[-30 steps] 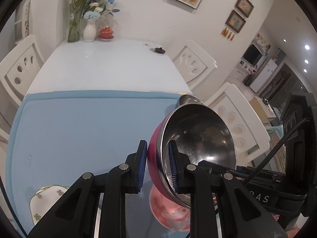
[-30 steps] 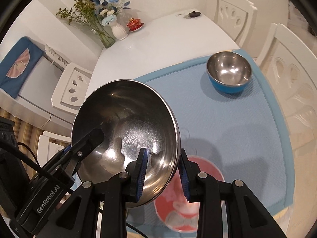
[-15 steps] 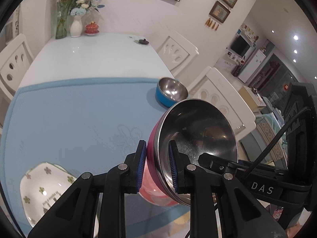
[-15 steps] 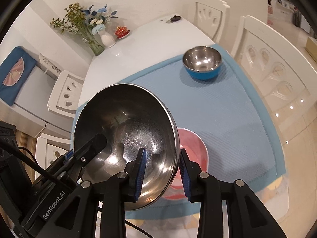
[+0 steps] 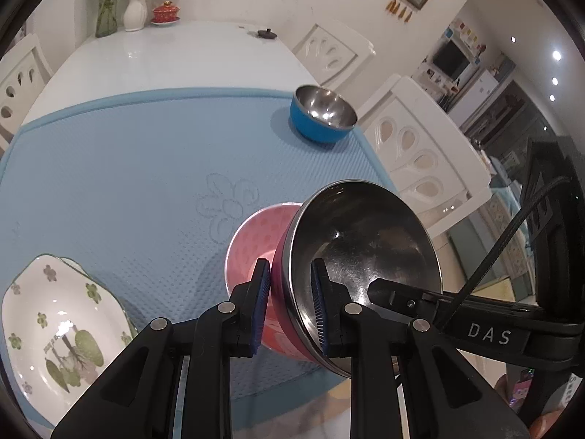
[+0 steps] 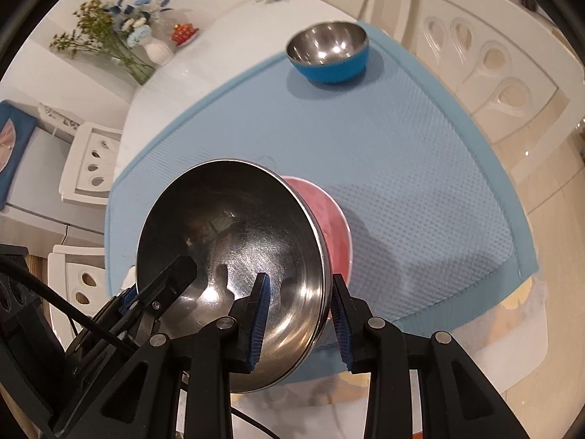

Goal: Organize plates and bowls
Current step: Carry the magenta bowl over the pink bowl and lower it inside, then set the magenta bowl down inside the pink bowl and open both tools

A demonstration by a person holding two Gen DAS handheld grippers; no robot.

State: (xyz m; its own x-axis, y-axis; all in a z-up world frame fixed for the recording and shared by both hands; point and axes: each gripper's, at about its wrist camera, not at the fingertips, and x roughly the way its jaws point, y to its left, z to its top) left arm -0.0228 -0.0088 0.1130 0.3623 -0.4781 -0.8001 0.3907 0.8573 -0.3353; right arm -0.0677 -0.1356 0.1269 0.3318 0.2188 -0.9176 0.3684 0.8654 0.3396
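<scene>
A steel bowl with a magenta outside (image 5: 362, 248) (image 6: 234, 241) hangs tilted over the mat, held at its rim from two sides. My left gripper (image 5: 289, 278) is shut on the near rim, one pad inside and one outside. My right gripper (image 6: 299, 289) is shut on the opposite rim; one of its fingers (image 5: 387, 291) reaches into the bowl in the left wrist view. Just beneath the bowl a pink dish (image 5: 252, 241) (image 6: 332, 219) sits on the blue mat (image 5: 128, 161) (image 6: 420, 168). A blue steel bowl (image 5: 321, 117) (image 6: 329, 55) stands at the mat's far corner.
A white dish with green flower prints (image 5: 62, 329) lies at the mat's near left. Vases of flowers (image 5: 135, 3) and a red lidded cup (image 5: 166, 12) stand at the far end of the white table. White chairs (image 5: 420, 146) ring the table.
Both grippers have sunk with the steel bowl toward the pink dish. The blue bowl and the flowered dish have come fully into the left wrist view.
</scene>
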